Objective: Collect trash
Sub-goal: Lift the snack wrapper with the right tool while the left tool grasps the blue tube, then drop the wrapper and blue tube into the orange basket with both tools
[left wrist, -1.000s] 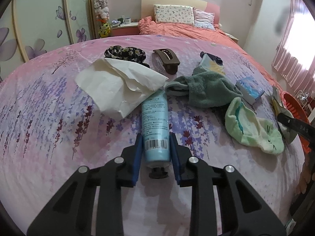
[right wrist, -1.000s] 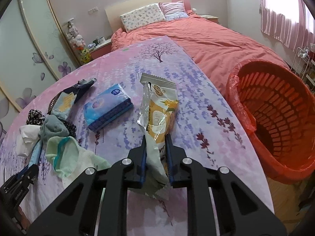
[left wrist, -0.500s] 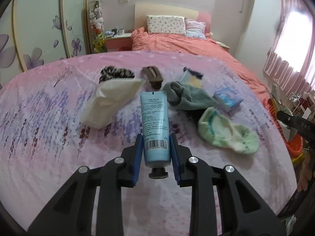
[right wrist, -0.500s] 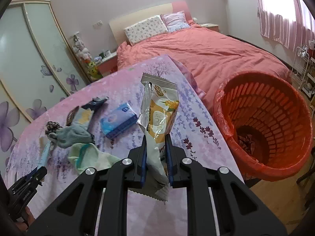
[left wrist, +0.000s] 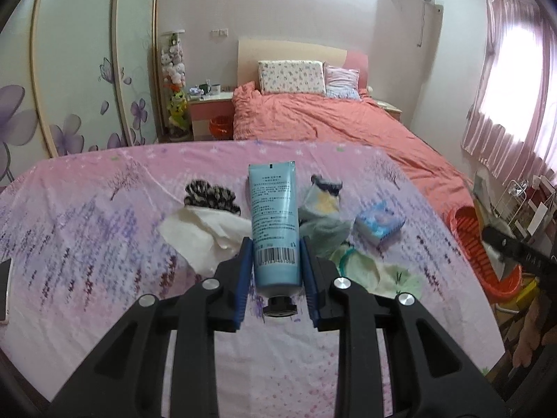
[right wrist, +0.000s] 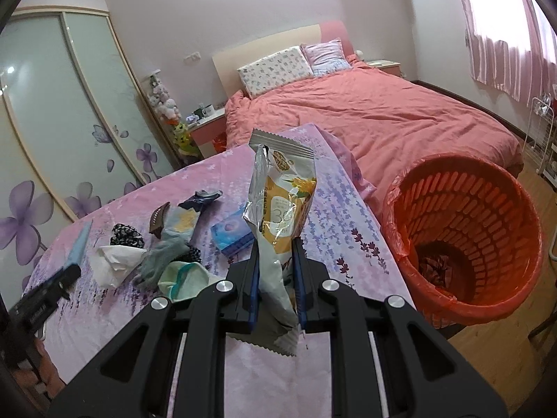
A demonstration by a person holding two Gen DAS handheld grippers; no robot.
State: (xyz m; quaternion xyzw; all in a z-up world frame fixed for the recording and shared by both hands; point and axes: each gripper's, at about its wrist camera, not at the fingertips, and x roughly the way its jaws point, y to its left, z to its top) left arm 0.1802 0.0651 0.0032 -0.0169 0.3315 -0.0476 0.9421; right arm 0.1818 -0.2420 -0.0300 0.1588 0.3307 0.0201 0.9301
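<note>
My left gripper (left wrist: 275, 261) is shut on a light blue tube (left wrist: 275, 223), cap toward the camera, held up above the pink flowered tablecloth (left wrist: 87, 244). My right gripper (right wrist: 276, 264) is shut on an empty yellow and silver snack bag (right wrist: 282, 205), lifted off the cloth. To its right stands the orange slatted basket (right wrist: 487, 216) with a red liner and some scraps at its bottom. The same tube (right wrist: 80, 240) and the left gripper (right wrist: 52, 289) show at the far left of the right wrist view. A crumpled white tissue (left wrist: 205, 233) lies on the cloth.
On the cloth lie a black patterned scrunchie (left wrist: 212, 195), grey-green and pale green socks (left wrist: 379, 271), a blue tissue pack (left wrist: 379, 223), a brown hair clip (right wrist: 158, 221) and a phone (left wrist: 4, 289) at the left edge. Behind is a bed with a salmon cover (right wrist: 383, 115).
Both grippers rose with their loads and tipped up, so the cloth's items sit lower and farther. The basket has come into fuller view on the right of the right wrist view.
</note>
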